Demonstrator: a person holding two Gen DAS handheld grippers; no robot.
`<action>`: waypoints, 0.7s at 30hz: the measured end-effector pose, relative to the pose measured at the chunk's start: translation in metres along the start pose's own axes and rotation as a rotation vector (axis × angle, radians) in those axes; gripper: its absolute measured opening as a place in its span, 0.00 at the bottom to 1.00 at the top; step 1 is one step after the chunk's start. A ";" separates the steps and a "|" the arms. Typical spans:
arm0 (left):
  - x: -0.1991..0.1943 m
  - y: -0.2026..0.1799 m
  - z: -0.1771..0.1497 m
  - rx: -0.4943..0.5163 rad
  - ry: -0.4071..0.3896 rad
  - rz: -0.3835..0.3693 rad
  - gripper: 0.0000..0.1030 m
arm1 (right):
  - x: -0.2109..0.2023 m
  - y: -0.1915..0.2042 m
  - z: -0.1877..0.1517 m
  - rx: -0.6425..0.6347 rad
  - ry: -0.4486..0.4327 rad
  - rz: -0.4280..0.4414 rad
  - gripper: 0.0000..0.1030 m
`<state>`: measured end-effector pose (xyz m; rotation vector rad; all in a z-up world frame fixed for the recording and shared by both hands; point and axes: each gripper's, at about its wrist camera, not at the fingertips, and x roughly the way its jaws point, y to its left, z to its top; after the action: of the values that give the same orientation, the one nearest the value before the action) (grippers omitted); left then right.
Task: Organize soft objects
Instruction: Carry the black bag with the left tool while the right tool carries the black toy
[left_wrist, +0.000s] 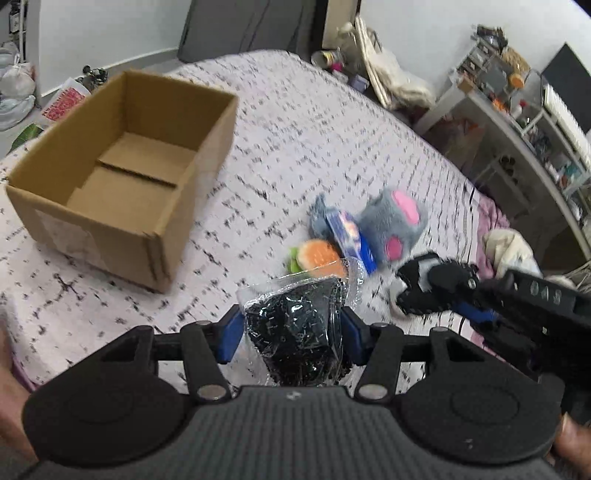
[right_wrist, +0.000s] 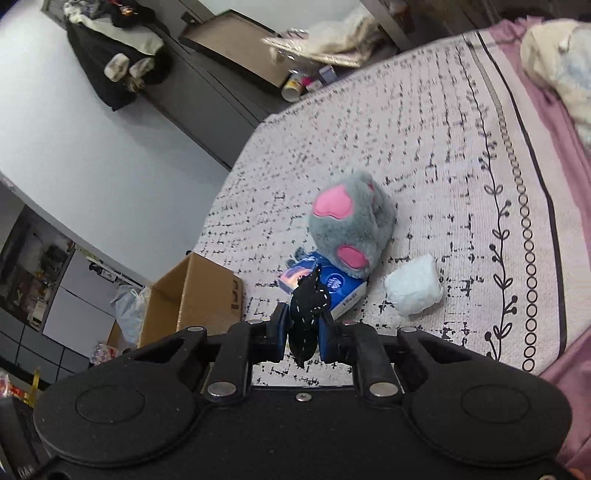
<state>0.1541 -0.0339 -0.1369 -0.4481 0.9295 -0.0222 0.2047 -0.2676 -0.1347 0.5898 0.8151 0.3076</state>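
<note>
My left gripper is shut on a clear plastic bag of black fabric, held above the bed. An empty open cardboard box stands on the bed to its left; it also shows in the right wrist view. My right gripper is shut on a black cloth with white stitching; it also shows in the left wrist view. On the bed lie a grey plush paw with pink pads, a blue tissue pack, a white soft bundle and a burger plush.
The bed has a white patterned cover with a purple sheet at its right edge. A cluttered shelf stands to the right. Bags and clutter lie on the floor beyond the bed. A cream plush lies on the purple sheet.
</note>
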 end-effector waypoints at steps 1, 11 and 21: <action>-0.004 0.002 0.003 -0.002 -0.012 -0.007 0.53 | -0.004 0.004 -0.001 -0.011 -0.014 0.001 0.16; -0.040 0.009 0.029 0.027 -0.121 -0.037 0.53 | -0.033 0.024 -0.002 -0.065 -0.128 0.023 0.16; -0.068 0.008 0.049 0.073 -0.177 -0.073 0.53 | -0.054 0.063 -0.007 -0.139 -0.169 0.038 0.16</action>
<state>0.1502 0.0055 -0.0624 -0.4092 0.7354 -0.0817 0.1621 -0.2404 -0.0692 0.4946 0.6149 0.3416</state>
